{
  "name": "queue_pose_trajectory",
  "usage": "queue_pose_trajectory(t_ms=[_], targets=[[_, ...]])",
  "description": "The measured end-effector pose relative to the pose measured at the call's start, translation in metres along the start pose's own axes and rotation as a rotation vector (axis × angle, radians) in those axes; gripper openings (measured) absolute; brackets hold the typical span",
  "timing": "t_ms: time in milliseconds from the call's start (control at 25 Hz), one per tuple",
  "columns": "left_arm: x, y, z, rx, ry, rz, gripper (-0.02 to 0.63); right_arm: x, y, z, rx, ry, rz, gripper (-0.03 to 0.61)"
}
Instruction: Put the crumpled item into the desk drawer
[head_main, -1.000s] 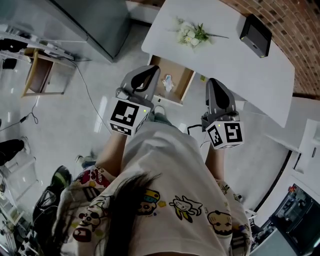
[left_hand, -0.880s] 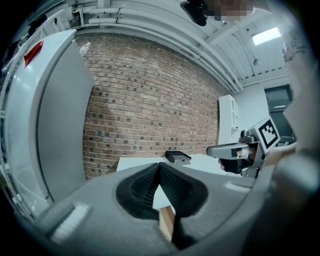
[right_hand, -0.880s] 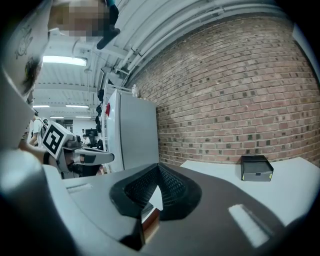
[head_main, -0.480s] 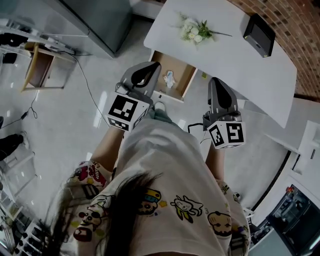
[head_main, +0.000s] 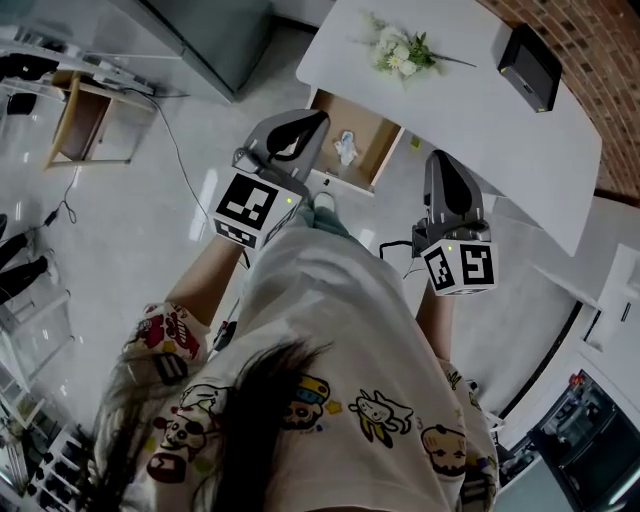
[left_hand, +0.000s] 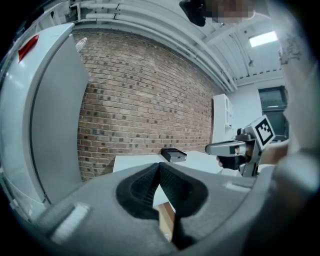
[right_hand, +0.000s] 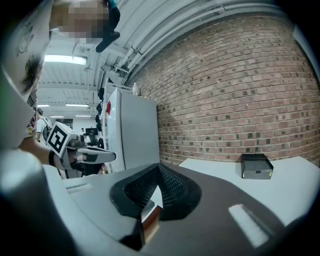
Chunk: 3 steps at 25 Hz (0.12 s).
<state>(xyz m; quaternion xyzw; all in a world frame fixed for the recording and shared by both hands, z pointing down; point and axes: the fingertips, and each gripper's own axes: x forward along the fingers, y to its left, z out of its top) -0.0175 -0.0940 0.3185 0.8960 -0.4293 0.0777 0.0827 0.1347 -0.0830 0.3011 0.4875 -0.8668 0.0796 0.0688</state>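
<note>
The crumpled white item (head_main: 346, 147) lies inside the open wooden drawer (head_main: 377, 140) under the front edge of the white desk (head_main: 480, 115). My left gripper (head_main: 312, 121) hangs just left of the drawer, shut and holding nothing. My right gripper (head_main: 439, 160) is to the drawer's right, below the desk edge, also shut and holding nothing. In the left gripper view the left gripper (left_hand: 159, 165) has its jaws meeting at the tips, with drawer wood (left_hand: 166, 222) showing below. The right gripper (right_hand: 159, 167) looks the same in its own view.
On the desk lie a bunch of flowers (head_main: 405, 50) and a black box (head_main: 528, 68). A grey cabinet (head_main: 210, 30) stands left of the desk, a wooden stand (head_main: 80, 125) farther left, and a cable (head_main: 185, 175) runs over the floor.
The whole head view has drifted a little, and both grippers have shifted slightly with it. They keep their places by the drawer. The crumpled item stays in the drawer.
</note>
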Motion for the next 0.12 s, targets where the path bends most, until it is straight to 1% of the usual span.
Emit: queue_pose_trajectory(t_ms=[120], targets=[[0.0039,0.0001,-0.0015,0.031,0.007,-0.03,-0.002,-0.0012,0.0001,-0.0028,-0.004,0.001,-0.008,0.009]])
